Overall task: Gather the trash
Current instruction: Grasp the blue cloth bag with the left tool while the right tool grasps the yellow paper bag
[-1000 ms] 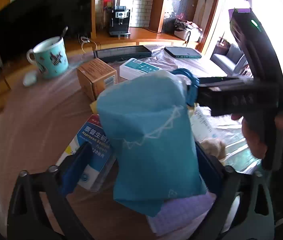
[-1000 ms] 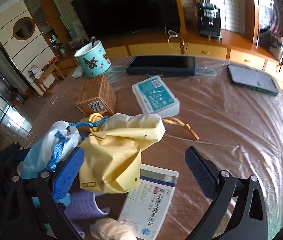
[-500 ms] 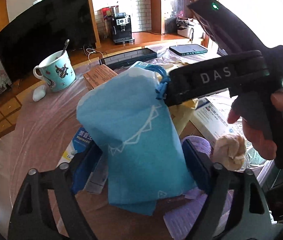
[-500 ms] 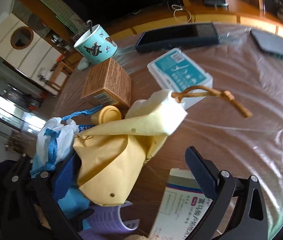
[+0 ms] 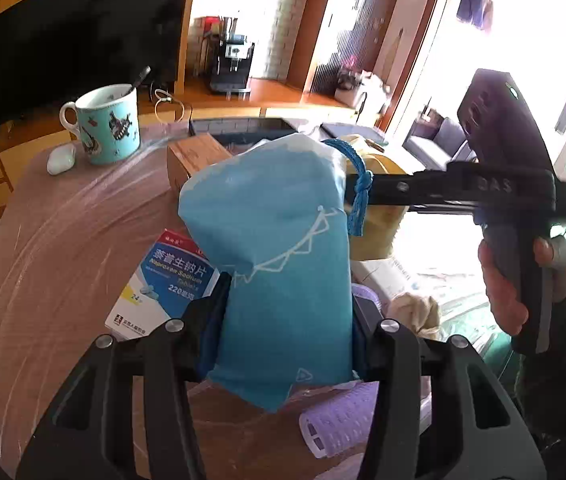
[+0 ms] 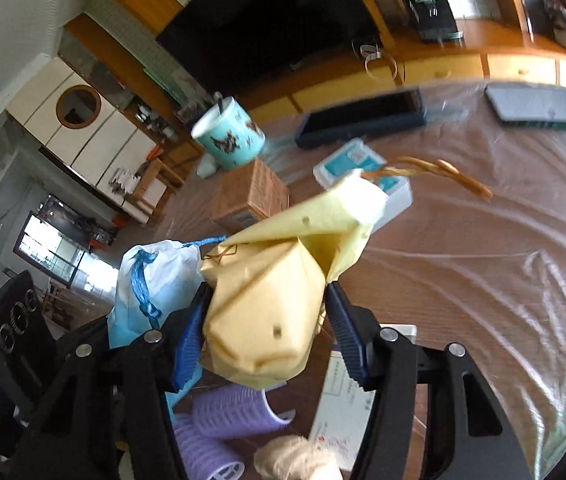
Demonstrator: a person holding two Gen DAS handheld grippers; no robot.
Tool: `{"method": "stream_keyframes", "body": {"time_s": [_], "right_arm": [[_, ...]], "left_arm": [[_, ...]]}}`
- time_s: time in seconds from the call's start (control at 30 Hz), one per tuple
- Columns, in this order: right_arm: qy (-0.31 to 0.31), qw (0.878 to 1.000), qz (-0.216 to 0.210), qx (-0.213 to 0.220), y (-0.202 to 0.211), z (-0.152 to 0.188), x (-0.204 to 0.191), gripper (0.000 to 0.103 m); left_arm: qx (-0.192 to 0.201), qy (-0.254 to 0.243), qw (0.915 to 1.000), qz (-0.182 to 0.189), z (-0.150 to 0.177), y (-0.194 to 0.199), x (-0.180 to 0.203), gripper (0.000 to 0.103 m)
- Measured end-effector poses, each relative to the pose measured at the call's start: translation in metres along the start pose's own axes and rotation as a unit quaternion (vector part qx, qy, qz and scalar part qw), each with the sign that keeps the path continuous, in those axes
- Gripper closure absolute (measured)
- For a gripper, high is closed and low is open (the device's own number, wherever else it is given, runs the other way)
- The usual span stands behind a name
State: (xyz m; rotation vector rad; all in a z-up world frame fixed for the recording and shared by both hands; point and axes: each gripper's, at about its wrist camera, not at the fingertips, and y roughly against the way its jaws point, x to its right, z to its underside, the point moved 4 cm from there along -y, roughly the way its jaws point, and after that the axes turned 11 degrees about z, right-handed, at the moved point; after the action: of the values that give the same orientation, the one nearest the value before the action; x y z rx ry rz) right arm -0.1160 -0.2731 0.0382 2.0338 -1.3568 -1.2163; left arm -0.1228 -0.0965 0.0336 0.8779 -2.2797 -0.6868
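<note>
Closing left claw [image 5: 287, 328] squeezes blue bag [image 5: 279, 248]; right claw [image 6: 263, 332] yellow bag [image 6: 259, 312].

The left hand-held gripper [image 5: 287, 328] angles downward, its jaws closing with a blue bag [image 5: 275, 248] pinched between. The right hand-held gripper [image 6: 263, 332], gripped by a hand [image 5: 523, 276], closes likewise on a yellow bag [image 6: 267, 304].

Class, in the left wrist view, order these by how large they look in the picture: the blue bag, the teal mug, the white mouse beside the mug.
1. blue bag, by far the largest, though it is nearest the camera, which inflates it.
2. teal mug.
3. white mouse, the smallest.
</note>
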Motion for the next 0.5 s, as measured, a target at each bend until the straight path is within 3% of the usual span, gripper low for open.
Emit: {"method": "stream_keyframes", "body": {"time_s": [0.13, 0.27, 0.33, 0.37, 0.5], "right_arm": [[-0.006, 1.000, -0.009, 0.004, 0.009, 0.004, 0.005, 0.059], [0.013, 0.999, 0.031, 0.010, 0.006, 0.008, 0.009, 0.059], [0.018, 0.999, 0.049, 0.010, 0.006, 0.009, 0.006, 0.014], [0.019, 0.998, 0.055, 0.016, 0.005, 0.008, 0.004, 0.009], [0.046, 0.995, 0.086, -0.008, -0.011, 0.009, -0.005, 0.007]], "left_arm": [[0.012, 0.021, 0.9993, 0.030, -0.001, 0.004, 0.000, 0.052], [0.014, 0.029, 0.9991, 0.029, -0.001, 0.004, -0.003, 0.052], [0.015, 0.032, 0.9989, 0.032, -0.001, 0.006, -0.003, 0.052], [0.017, 0.033, 0.9988, 0.033, -0.001, 0.007, -0.003, 0.052], [0.033, 0.032, 0.9983, 0.036, -0.007, 0.017, -0.001, 0.052]]}}
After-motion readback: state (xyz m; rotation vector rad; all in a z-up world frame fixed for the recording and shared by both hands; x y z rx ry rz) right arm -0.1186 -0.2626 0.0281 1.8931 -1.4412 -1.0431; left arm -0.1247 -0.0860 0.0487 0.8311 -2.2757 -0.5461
